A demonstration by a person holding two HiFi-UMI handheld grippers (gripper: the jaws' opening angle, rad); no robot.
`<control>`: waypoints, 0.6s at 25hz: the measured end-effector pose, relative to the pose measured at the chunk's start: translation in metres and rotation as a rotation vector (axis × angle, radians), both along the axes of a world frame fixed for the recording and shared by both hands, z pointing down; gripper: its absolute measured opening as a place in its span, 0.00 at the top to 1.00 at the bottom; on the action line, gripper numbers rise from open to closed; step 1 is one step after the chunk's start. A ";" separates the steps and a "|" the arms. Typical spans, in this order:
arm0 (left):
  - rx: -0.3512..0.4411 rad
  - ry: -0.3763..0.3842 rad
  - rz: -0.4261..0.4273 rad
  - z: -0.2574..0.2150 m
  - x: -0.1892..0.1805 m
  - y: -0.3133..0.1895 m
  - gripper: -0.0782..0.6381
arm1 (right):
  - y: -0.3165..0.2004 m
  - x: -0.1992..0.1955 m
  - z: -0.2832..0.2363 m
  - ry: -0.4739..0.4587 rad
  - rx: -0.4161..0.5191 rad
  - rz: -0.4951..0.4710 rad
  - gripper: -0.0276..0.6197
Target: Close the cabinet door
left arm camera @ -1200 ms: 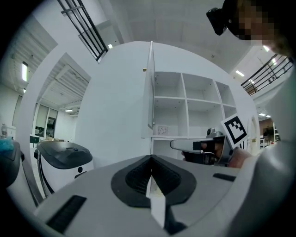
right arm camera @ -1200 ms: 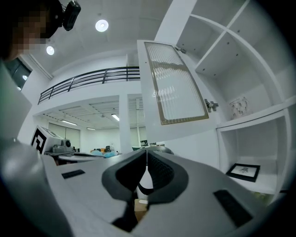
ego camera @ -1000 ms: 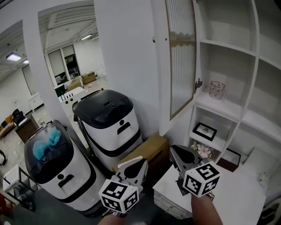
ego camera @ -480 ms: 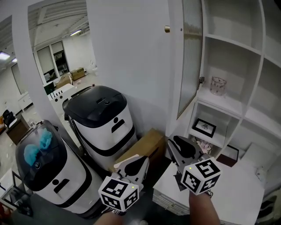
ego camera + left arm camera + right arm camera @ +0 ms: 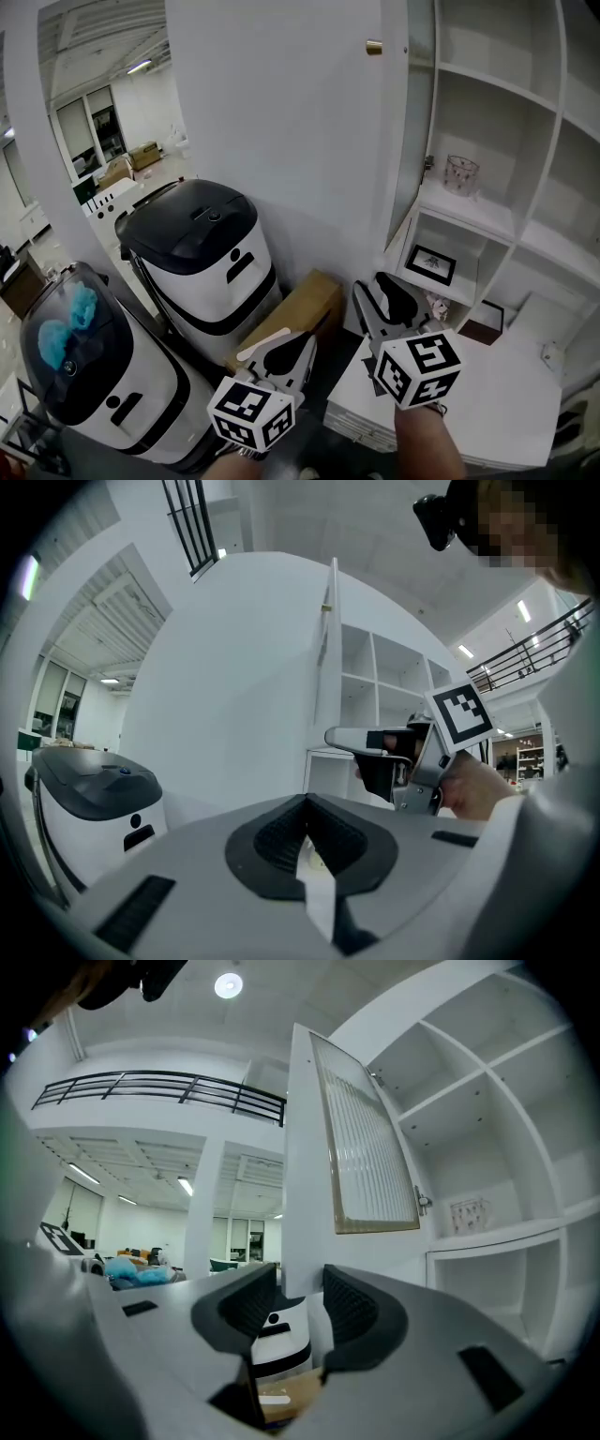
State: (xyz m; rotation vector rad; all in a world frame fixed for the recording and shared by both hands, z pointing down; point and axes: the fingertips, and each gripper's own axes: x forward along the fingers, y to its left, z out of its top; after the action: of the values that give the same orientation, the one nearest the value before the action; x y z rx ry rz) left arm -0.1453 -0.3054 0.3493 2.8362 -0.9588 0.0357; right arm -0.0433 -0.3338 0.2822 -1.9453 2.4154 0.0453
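Cabinet door [image 5: 413, 131]: we see it standing open, swung out from the left edge of the white shelves [image 5: 487, 94], above and beyond both tools.
Right tool [image 5: 300, 1309]: our jaws are opening, with nothing between them.
Left tool [image 5: 305, 841]: our jaws are together and empty.

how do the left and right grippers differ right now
The left gripper has its jaws together; the right gripper has its jaws apart and opening, with nothing between them. In the head view the left gripper sits by the cardboard box, while the right gripper sits in front of the open cabinet. Both carry a marker cube, and neither touches the cabinet door.
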 end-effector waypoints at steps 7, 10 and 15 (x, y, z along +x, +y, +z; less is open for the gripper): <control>-0.007 0.002 0.020 0.004 -0.010 -0.008 0.88 | -0.006 0.002 0.001 0.049 0.010 0.091 0.74; -0.008 -0.002 0.032 0.005 -0.011 -0.010 0.88 | -0.006 0.003 0.001 0.047 0.012 0.101 0.74; -0.007 -0.004 0.059 0.005 -0.007 -0.008 0.88 | 0.000 0.007 0.002 0.032 0.008 0.103 0.74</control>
State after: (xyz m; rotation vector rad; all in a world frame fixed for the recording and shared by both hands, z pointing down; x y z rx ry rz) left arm -0.1519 -0.3137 0.3546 2.8579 -0.8742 0.0512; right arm -0.0359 -0.3341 0.2838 -2.0799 2.3285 0.0896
